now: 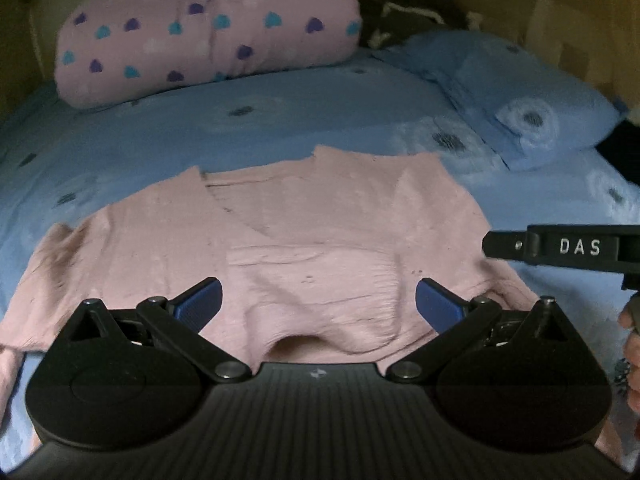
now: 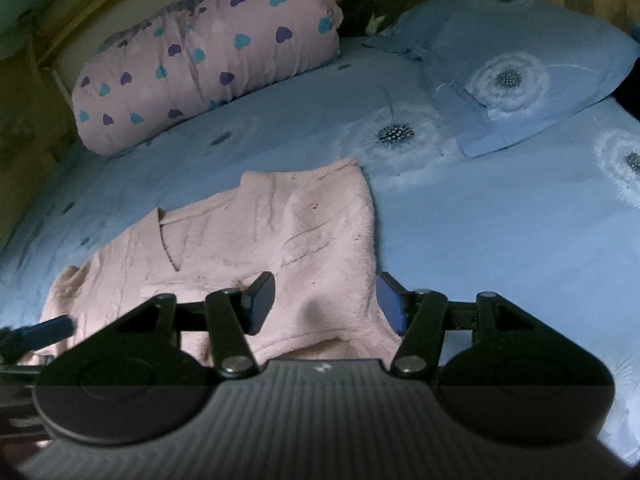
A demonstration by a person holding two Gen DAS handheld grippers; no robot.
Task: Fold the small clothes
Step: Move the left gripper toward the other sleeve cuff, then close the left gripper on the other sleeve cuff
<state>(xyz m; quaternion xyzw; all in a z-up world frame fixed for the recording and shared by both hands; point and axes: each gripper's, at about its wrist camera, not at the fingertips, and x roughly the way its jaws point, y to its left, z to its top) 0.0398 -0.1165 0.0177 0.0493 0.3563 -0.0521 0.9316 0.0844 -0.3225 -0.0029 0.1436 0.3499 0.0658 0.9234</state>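
Note:
A small pink fleece top (image 1: 304, 240) with a V-neck lies flat on the blue bed sheet (image 1: 240, 128); one sleeve is folded across its chest. My left gripper (image 1: 318, 302) is open and empty, hovering over the top's lower hem. My right gripper (image 2: 326, 304) is open and empty over the top's (image 2: 272, 232) right lower edge. The right gripper's body (image 1: 576, 246) shows at the right of the left wrist view. The left gripper's finger (image 2: 48, 330) shows at the left edge of the right wrist view.
A pink bundle with blue and purple hearts (image 1: 208, 28) lies at the far side of the bed. A blue pillow with dandelion print (image 1: 520, 96) lies at the back right. A dark garment (image 1: 412, 16) sits behind them.

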